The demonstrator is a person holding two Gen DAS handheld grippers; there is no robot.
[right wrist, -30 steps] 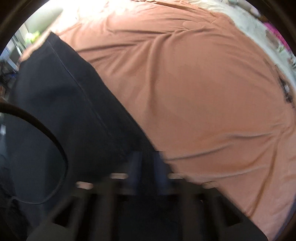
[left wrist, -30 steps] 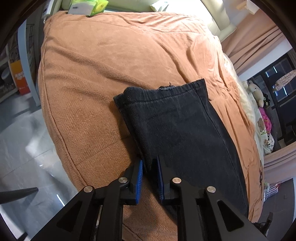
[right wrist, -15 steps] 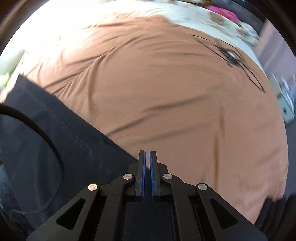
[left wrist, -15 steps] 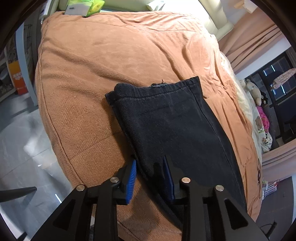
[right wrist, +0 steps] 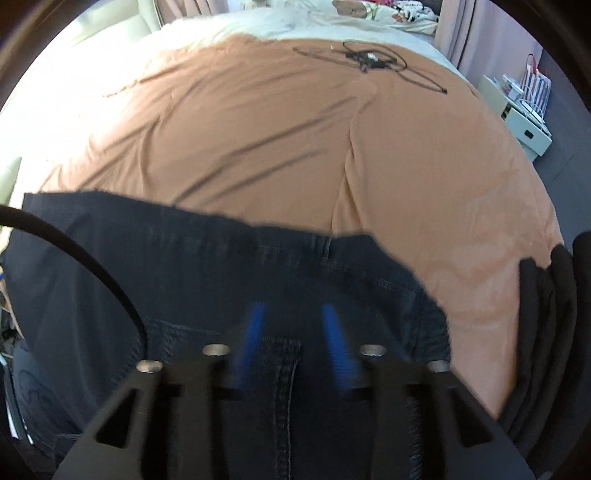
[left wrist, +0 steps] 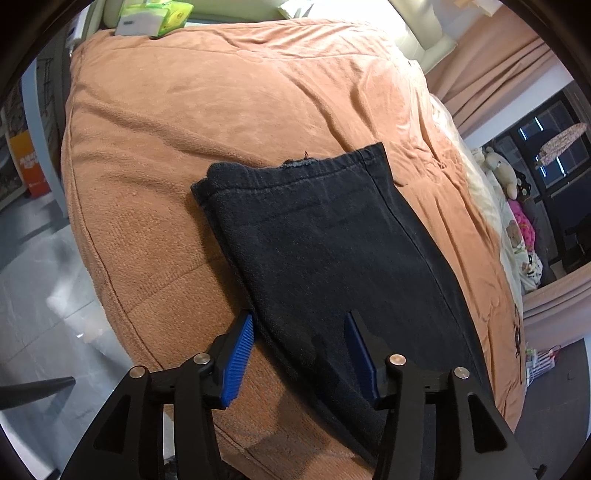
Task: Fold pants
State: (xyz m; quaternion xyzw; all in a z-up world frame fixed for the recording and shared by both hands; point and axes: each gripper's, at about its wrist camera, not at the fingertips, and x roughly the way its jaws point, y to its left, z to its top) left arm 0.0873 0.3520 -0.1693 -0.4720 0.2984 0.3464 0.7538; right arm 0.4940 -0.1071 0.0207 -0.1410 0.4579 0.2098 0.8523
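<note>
Left wrist view: left gripper (left wrist: 299, 336) jaws opening, releasing the dark folded denim pants (left wrist: 332, 251) on the orange blanket-covered bed (left wrist: 221, 92); right gripper (right wrist: 295, 332) has swung over the waistband, opening, nothing gripped.

An orange blanket (left wrist: 207, 122) covers the bed, with green tissue packs (left wrist: 155, 16) at its far edge, a tangled black cable (right wrist: 373, 59) lying on it, and stuffed toys (left wrist: 506, 173) beside pink curtains (left wrist: 491, 62).

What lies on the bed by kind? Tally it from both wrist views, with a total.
Dark pants: 1
Orange blanket: 1
Tangled black cable: 1
Black garment at the bed's right edge: 1
Total: 4
</note>
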